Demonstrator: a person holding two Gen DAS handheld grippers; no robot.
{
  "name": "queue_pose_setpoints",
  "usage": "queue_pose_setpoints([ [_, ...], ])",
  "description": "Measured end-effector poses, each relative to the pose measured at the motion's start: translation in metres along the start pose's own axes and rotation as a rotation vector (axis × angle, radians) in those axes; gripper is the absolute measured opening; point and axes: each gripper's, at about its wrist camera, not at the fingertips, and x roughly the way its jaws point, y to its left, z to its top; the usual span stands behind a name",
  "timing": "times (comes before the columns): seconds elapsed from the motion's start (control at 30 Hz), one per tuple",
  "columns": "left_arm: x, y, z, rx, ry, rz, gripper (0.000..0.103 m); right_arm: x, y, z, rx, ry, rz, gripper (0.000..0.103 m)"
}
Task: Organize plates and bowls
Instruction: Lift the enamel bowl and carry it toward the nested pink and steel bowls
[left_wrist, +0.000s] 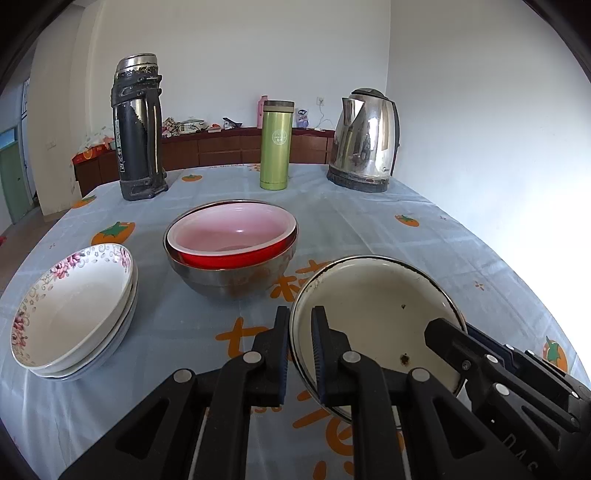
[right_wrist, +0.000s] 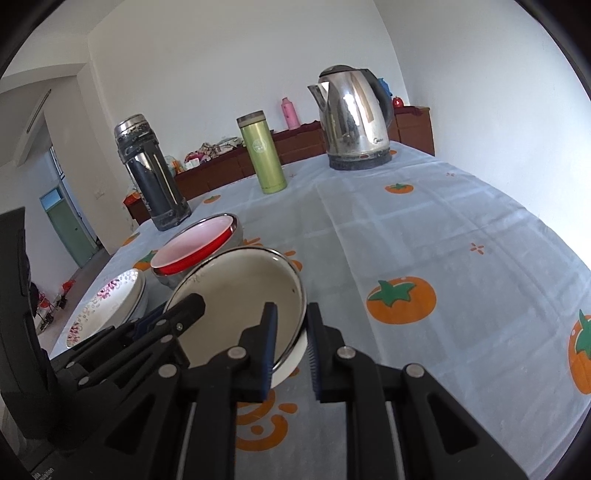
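A white enamel bowl (left_wrist: 373, 310) with a dark rim is held tilted above the tablecloth, also in the right wrist view (right_wrist: 236, 295). My left gripper (left_wrist: 300, 354) is shut on its left rim. My right gripper (right_wrist: 291, 347) is shut on its right rim; it also shows in the left wrist view (left_wrist: 461, 350). A red bowl (left_wrist: 232, 236) sits nested in a steel bowl (left_wrist: 229, 277) at mid-table. Stacked floral plates (left_wrist: 70, 314) lie at the left.
A black thermos (left_wrist: 138, 129), a green flask (left_wrist: 275, 146) and a steel kettle (left_wrist: 364, 142) stand along the far side of the table. The cloth with orange fruit prints (right_wrist: 443, 240) stretches to the right. A wooden sideboard stands behind.
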Motion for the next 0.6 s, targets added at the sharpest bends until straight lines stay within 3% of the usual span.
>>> queue_pose_setpoints([
  [0.6,-0.015,0.027,0.049,-0.037,-0.107,0.016,0.013,0.006,0.029,0.042,-0.01,-0.062,0.069,0.016],
])
